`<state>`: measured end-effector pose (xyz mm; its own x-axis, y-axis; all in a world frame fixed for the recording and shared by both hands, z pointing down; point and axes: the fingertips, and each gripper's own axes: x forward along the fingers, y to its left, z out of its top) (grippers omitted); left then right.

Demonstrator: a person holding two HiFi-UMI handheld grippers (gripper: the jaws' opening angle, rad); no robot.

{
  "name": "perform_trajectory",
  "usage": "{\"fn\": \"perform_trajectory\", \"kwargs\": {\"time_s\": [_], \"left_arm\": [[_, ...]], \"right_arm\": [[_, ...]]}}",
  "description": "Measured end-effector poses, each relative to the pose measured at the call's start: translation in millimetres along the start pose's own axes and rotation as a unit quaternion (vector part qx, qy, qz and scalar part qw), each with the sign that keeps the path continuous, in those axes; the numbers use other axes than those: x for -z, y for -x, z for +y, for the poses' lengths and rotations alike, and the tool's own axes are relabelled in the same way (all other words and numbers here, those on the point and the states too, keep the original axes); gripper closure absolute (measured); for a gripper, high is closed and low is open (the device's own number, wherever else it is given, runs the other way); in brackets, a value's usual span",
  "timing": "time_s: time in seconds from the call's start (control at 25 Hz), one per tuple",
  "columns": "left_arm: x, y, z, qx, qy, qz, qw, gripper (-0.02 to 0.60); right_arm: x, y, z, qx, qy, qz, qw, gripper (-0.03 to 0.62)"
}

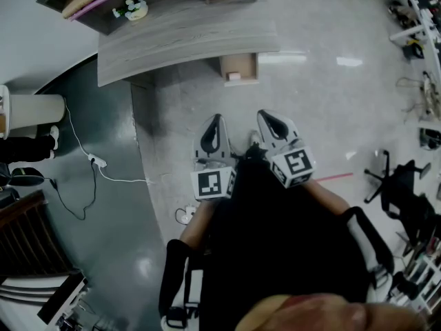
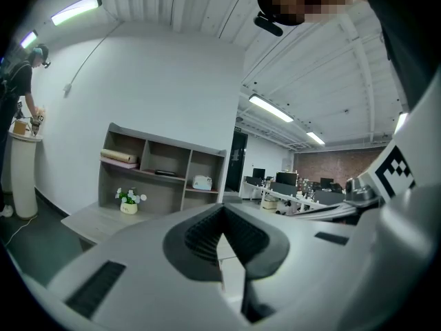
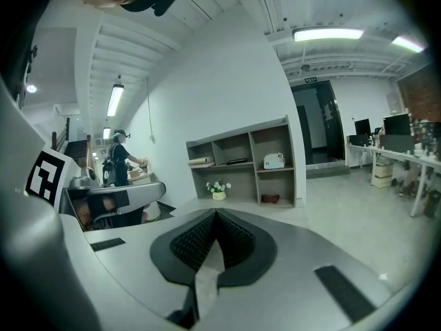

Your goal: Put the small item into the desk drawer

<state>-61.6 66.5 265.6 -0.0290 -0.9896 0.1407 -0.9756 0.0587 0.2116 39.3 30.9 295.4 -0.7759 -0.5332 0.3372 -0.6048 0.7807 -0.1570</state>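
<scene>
The grey desk (image 1: 179,36) stands well ahead of me, with a shelf unit (image 2: 162,171) on its back. Under its right end the drawer (image 1: 240,66) stands pulled out, and a small pink item (image 1: 234,76) lies at its front. Both grippers are held close to my body, far short of the desk. The left gripper (image 1: 214,119) is shut, its ribbed pads meeting in the left gripper view (image 2: 221,216) with nothing between them. Beside it the right gripper (image 1: 269,116) is shut too, and I see nothing held in its jaws (image 3: 215,216).
A flower pot (image 1: 134,7) sits on the desk. A power strip with white cable (image 1: 96,161) lies on the dark floor at left. An office chair (image 1: 406,192) and cluttered tables stand at right. A person (image 3: 120,161) works at a white pedestal far left.
</scene>
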Motion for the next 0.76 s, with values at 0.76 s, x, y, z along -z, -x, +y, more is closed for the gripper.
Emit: {"fn": "perform_trajectory", "kwargs": {"time_s": [0.76], "left_arm": [[0.6,1.6,-7.4,0.0,0.0,-0.003,1.0,0.583]], "right_arm": [[10.2,6.6,-1.7,-0.003,0.0,0.005,1.0,0.595]]}}
